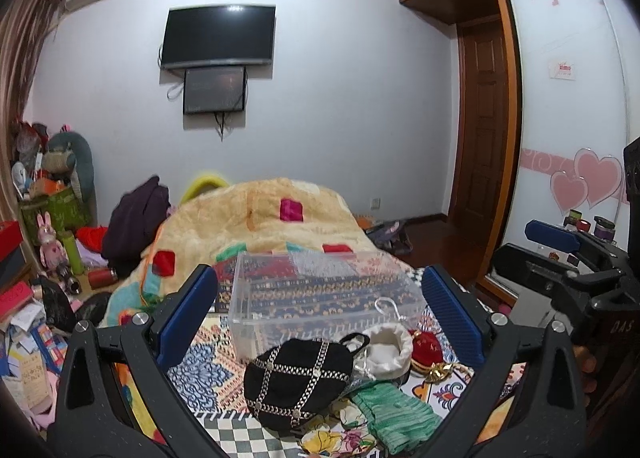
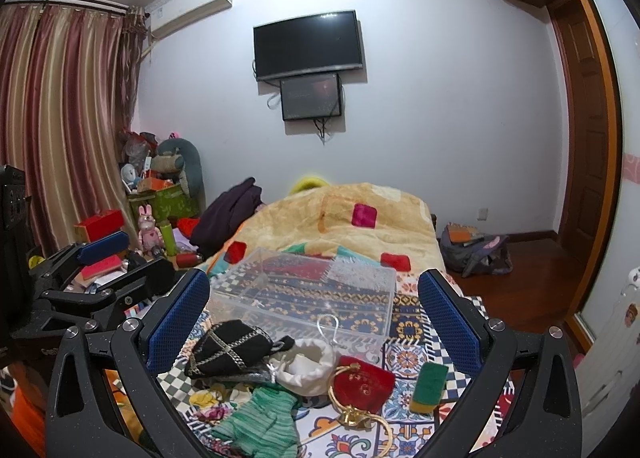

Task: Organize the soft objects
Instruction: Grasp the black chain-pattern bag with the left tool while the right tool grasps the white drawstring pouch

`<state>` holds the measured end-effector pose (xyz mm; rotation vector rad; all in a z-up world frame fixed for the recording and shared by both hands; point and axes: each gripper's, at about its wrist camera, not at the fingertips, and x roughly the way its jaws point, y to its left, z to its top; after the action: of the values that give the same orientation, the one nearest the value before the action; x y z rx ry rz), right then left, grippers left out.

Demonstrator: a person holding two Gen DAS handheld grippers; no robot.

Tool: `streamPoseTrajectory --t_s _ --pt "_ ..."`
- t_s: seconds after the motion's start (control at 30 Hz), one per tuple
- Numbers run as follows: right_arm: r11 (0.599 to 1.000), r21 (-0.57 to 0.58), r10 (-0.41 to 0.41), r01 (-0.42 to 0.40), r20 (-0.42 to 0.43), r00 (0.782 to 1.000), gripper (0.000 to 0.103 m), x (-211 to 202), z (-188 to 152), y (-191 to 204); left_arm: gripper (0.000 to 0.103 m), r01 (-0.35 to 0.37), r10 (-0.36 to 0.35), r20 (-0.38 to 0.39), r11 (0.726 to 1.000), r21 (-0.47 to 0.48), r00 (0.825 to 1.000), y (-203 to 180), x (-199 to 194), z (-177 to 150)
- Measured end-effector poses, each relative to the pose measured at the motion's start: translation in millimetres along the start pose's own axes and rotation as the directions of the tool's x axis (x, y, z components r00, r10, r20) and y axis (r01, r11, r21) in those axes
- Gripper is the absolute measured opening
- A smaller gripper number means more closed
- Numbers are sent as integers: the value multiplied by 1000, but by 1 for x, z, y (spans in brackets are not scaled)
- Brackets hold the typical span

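While both grippers hover with jaws wide and empty — left gripper (image 1: 320, 314), right gripper (image 2: 314, 318) — a clear plastic box (image 2: 308, 294) sits on the patterned bedspread (image 2: 408, 358); just before it lie a black pouch (image 2: 232, 350), green cloth (image 2: 260, 418), cream bag (image 2: 308, 368) and red pouch (image 2: 362, 384).

A black fabric pouch crossed by a silver chain lattice (image 1: 298, 382) lies just beside a cream-white drawstring cloth bag (image 1: 390, 350), which has a red velvet pouch with gold lettering (image 2: 362, 382) at its 4 o'clock. At 6 o'clock from the black pouch sits a green ribbed knit cloth (image 2: 260, 418). A green sponge with a yellow base (image 2: 428, 386) lies at 3 o'clock from the red pouch. The clear plastic box (image 2: 308, 294) shows the navy, red and gold patterned bedspread (image 2: 408, 346) through its walls. Beyond lies a tan fleece blanket with red, magenta and teal squares (image 1: 276, 218). Both grippers carry blue textured pads (image 1: 188, 314) on black frames.
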<state>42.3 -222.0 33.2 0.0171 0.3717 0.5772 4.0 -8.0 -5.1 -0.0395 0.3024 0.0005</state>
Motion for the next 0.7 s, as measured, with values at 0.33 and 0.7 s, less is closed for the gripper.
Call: streamPoseTrajectory --t_s 0.33,0.7 --pt "998 53 -15 25 -176 984 103 33 -19 -39 103 29 -38 -199 998 -49 979 20 50 -33" --pt "999 47 19 -4 -327 945 92 73 -52 -41 103 -26 8 -337 999 -47 941 34 99 -76"
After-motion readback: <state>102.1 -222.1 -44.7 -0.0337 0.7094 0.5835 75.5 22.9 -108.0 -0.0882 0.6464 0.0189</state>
